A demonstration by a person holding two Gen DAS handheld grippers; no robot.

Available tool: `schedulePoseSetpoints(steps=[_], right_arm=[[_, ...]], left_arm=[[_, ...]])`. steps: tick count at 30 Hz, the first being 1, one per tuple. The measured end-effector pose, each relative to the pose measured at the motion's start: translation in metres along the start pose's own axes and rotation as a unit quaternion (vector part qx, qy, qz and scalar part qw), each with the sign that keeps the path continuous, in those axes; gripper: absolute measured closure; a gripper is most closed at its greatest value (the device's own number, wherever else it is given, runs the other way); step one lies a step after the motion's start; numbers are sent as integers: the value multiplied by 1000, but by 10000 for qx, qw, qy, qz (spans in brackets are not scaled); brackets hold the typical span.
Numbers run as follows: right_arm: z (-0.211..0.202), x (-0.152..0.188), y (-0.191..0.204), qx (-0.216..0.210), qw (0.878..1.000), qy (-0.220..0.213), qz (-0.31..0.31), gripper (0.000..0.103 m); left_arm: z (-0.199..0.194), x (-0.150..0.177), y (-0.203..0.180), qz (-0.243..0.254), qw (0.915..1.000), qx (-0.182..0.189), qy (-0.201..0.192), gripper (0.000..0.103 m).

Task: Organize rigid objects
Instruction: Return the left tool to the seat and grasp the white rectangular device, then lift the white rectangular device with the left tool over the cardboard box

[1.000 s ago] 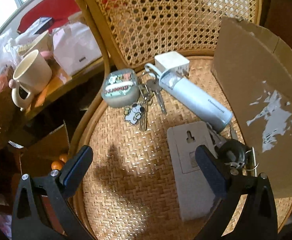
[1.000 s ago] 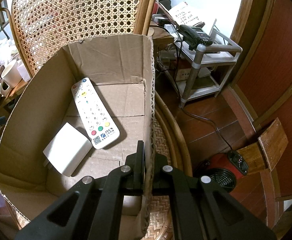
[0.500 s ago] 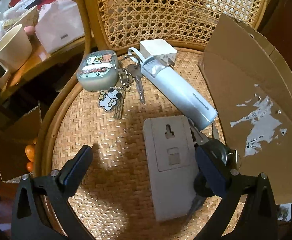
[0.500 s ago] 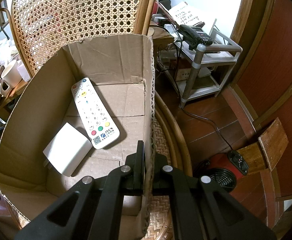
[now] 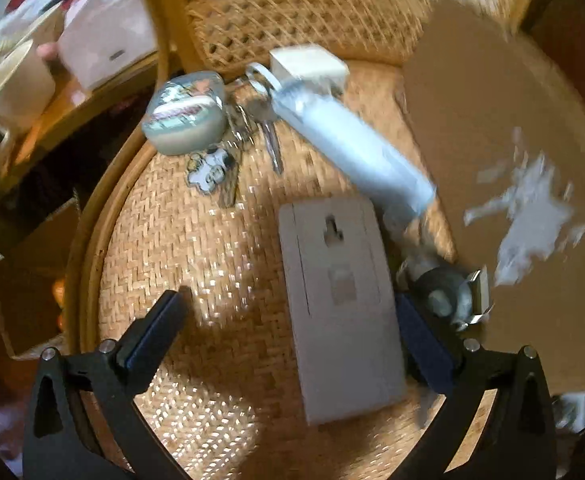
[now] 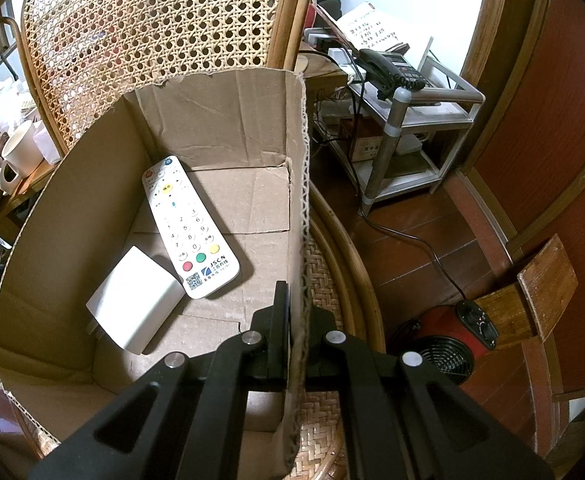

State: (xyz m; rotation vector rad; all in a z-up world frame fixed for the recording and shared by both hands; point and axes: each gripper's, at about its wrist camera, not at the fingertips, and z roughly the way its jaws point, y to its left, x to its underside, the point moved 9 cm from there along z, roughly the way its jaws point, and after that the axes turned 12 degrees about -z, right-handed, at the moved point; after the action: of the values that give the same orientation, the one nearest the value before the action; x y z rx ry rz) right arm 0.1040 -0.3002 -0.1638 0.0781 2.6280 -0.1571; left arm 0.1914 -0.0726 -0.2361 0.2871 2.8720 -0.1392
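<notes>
Right wrist view: your right gripper (image 6: 292,320) is clenched on the near wall of the cardboard box (image 6: 298,184) — a remote (image 6: 188,224) lies inside. Your left gripper (image 5: 288,320) hangs released over the grey plate (image 5: 342,304) on the chair seat (image 5: 196,240).

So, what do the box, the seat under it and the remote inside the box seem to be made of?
The box looks like plain brown corrugated cardboard, matte: the fluted core shows along its cut top edge, where the right claw is shut on the wall. The seat seems to be woven rattan or cane, slightly glossy, with a herringbone weave. The remote is probably smooth white plastic with coloured buttons.
</notes>
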Motion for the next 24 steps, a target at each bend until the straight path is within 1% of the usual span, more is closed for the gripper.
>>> schedulePoseSetpoints(steps=[1,3,5,9,12,14,15,16,17,18,21,24], right_arm=[[0,0,0,-1,10000,-1,3,98],[0,0,0,-6,10000,0,2,98],[0,0,0,-4,10000,-1,3,98],[0,0,0,-8,10000,-1,4,98],[0,0,0,-3,10000,-1,5,98],[0,0,0,-1,10000,0,2,98],[0,0,0,-6,10000,0,5,98],[0,0,0,-5,10000,-2,8,98],[0,0,0,-6,10000,0,6,98],[0,0,0,-4,10000,-2,3,98],[0,0,0,-7,10000,-1,4,98],[0,0,0,-4,10000,-3,1,98]], left_arm=[[-1,2,-3,98,9999,-103,-70,0],[-1,4,-4,20,9998,-179,-16,0],[1,4,-2,-178,9997,-137,94,0],[1,5,-1,-120,9998,-140,75,1],[-2,7,-2,-70,9999,-105,57,11],[-7,3,2,-19,10000,-92,-33,27],[-10,3,2,-19,10000,-71,-57,31],[-10,1,3,-19,9999,-57,-85,40],[-11,-1,3,-12,9999,-48,-123,52],[-13,-2,3,-1,9999,-71,-155,56],[-13,-3,7,-85,9998,-98,-124,56],[-16,-5,18,-227,9994,-212,-166,56]])
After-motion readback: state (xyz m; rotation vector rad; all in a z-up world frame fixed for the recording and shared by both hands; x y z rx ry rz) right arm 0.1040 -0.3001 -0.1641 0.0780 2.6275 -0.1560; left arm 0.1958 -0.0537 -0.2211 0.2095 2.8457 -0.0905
